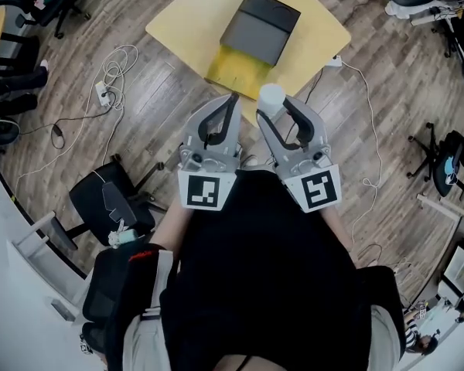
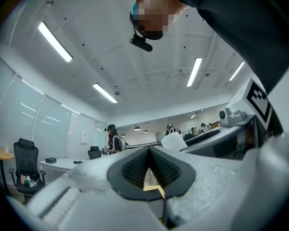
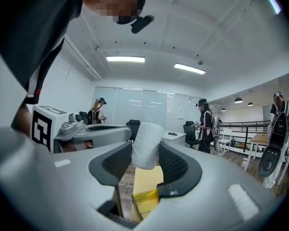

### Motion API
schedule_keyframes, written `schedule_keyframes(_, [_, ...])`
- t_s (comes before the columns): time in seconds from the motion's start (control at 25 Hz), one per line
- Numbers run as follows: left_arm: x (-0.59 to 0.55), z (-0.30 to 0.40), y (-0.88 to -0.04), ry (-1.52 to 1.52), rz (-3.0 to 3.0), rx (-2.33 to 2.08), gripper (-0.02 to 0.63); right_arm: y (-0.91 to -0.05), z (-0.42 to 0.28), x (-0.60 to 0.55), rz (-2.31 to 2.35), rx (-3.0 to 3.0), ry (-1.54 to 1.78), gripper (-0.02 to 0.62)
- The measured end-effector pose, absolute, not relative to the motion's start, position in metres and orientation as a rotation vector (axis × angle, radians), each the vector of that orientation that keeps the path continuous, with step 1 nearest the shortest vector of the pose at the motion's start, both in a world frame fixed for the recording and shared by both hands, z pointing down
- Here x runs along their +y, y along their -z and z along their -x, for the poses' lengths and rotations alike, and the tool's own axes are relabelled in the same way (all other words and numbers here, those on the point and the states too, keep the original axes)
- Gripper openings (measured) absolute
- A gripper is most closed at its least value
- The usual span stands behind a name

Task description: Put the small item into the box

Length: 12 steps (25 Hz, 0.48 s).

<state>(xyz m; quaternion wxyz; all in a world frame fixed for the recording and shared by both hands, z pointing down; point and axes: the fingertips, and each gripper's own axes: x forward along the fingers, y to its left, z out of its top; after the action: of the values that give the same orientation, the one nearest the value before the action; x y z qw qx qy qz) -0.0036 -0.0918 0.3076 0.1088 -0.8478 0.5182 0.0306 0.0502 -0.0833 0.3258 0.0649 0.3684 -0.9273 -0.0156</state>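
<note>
A box with a dark grey top and a yellow part at its near end lies on the pale yellow table. My right gripper is shut on the small item, a white soft cylinder, held upright in front of the table's near edge. In the right gripper view the item sits between both pads of the right gripper, with yellow box below. My left gripper is alongside on the left, shut and holding nothing; its pads meet at the tips.
Wooden floor surrounds the table. White cables and a power strip lie on the floor at the left, another cable at the right. A black office chair stands close at my left. Several people stand in the room's background.
</note>
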Motion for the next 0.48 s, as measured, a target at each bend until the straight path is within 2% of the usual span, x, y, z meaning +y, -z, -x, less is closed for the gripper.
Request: schedule_keyframes(0.48, [-0.131,0.027,-0.316,-0.076,2.514,1.517,0.002,-0.372,-0.028,-0.146,-1.059,-2.651,-0.090,0.181])
